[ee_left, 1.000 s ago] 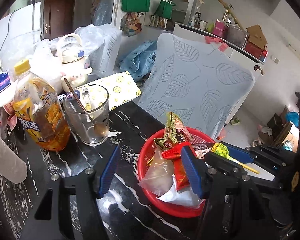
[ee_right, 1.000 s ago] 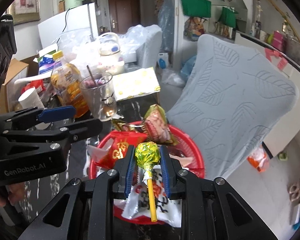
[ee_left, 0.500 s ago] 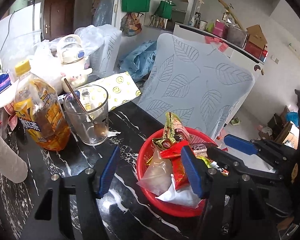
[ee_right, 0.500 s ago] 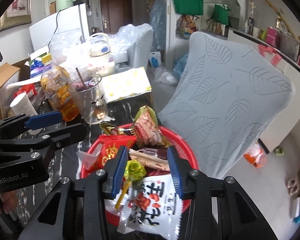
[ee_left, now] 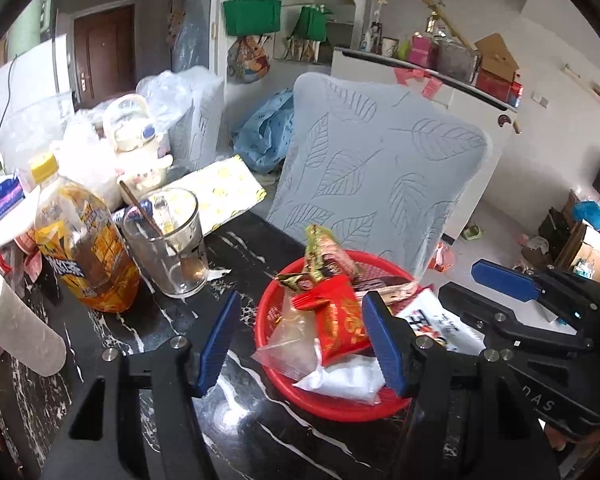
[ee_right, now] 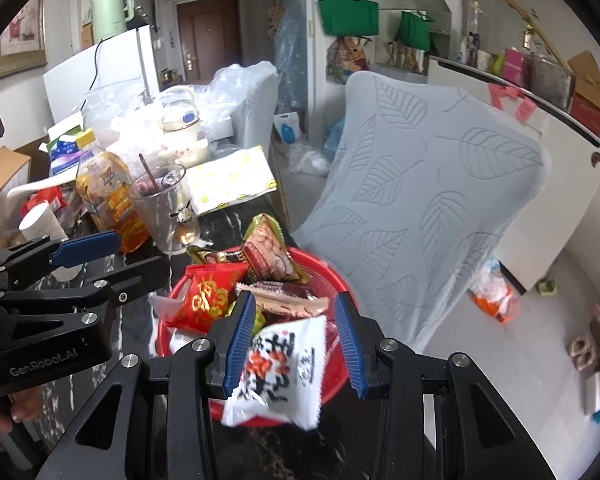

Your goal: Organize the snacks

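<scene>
Currently, left wrist view: left gripper (ee_left: pixel 300 334) spread wide, nothing between the pads, hovering over the black marble table (ee_left: pixel 228 432) at the near-left rim of the red basket (ee_left: pixel 332 402). Left pad over bare table, right pad over the basket. Basket packed with snacks: red packet (ee_left: pixel 340 320) in the middle, clear bag (ee_left: pixel 290 338) just left of it, white pouch (ee_left: pixel 344 376) at the near rim, green-gold packet (ee_left: pixel 324 252) sticking up at the far side. Right gripper (ee_left: pixel 500 292) visible at the right, blue pad well off its black mate, so released. Glass mug (ee_left: pixel 168 248) with a spoon inside, left of the basket, beside a tea bottle (ee_left: pixel 82 248) with yellow cap. Paper roll (ee_left: pixel 18 326) lying at the far left. Grey leaf-pattern chair (ee_left: pixel 380 176) behind the basket.

Next, right wrist view: right gripper (ee_right: pixel 296 342) released, pads apart, gripping nothing, over the near side of the red basket (ee_right: pixel 336 280). White snack bag (ee_right: pixel 280 372) with red and black print lying between the pads, overhanging the near rim; contact with the left pad hard to judge. Something yellow-green by the left pad, mostly hidden. Red packet (ee_right: pixel 210 292) at left, brown wrapper (ee_right: pixel 288 300) behind the pads, green-gold packet (ee_right: pixel 270 256) upright at the far side. Left gripper (ee_right: pixel 112 260) at the left, fingers parted, empty. Glass mug (ee_right: pixel 166 208) and tea bottle (ee_right: pixel 108 196) beyond it.
</scene>
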